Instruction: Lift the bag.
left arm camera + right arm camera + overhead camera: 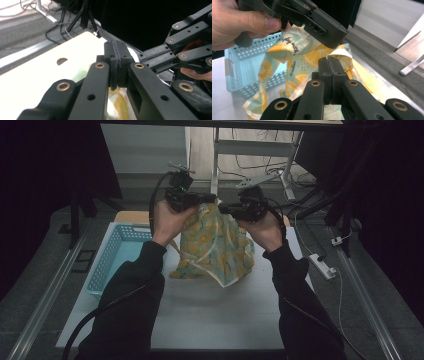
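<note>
A cloth (216, 249) printed with yellow citrus slices on pale green hangs above the white table (215, 315), its lower end resting on the tabletop. My left gripper (208, 198) is shut on its top edge, and my right gripper (223, 210) is shut on the same edge just beside it. In the left gripper view the jaws (115, 46) are pressed together with a bit of cloth (118, 101) below them, and the right gripper (160, 56) is close by. In the right gripper view the jaws (331, 61) pinch the cloth's hem (337, 53), with the left gripper (322, 27) just above.
A light blue perforated basket (114, 255) stands on the table's left side, close to the hanging cloth (297, 57). A wooden board (132, 216) lies behind it. A white power strip (322, 265) and cables lie on the floor at right. Desk legs (216, 160) stand beyond.
</note>
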Demonstrator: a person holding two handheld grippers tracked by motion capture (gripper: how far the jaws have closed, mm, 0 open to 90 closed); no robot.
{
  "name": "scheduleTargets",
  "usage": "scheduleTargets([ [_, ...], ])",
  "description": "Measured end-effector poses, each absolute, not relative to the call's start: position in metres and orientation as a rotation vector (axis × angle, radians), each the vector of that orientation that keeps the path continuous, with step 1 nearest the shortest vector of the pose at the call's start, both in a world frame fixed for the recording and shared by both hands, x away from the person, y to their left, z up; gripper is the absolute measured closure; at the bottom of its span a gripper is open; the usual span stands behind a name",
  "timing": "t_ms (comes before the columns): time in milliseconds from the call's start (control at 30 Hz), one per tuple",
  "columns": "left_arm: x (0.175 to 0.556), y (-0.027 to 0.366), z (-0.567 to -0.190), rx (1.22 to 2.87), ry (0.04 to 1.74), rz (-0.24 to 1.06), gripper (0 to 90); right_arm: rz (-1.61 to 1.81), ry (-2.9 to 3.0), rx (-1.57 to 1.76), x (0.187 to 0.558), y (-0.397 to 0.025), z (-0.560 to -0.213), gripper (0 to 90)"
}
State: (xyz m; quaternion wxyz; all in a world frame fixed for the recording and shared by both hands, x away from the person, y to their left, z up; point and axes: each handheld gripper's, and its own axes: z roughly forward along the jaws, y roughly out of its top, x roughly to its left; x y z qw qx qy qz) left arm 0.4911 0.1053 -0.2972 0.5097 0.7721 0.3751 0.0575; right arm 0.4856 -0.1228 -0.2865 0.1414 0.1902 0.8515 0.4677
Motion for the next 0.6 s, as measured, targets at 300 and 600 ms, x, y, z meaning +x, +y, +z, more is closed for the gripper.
scheduleTargets([
  [300,0.487,0.108,-0.314,1.895,0.881,0.184,70.4,1.385,2.455,0.583,0.487,-0.127,-0.301,75.3],
  [600,0.469,0.117,-0.325,1.922,0.807,0.286,39.2,1.388,2.425,0.612,0.482,-0.137,-0.308,49.7],
])
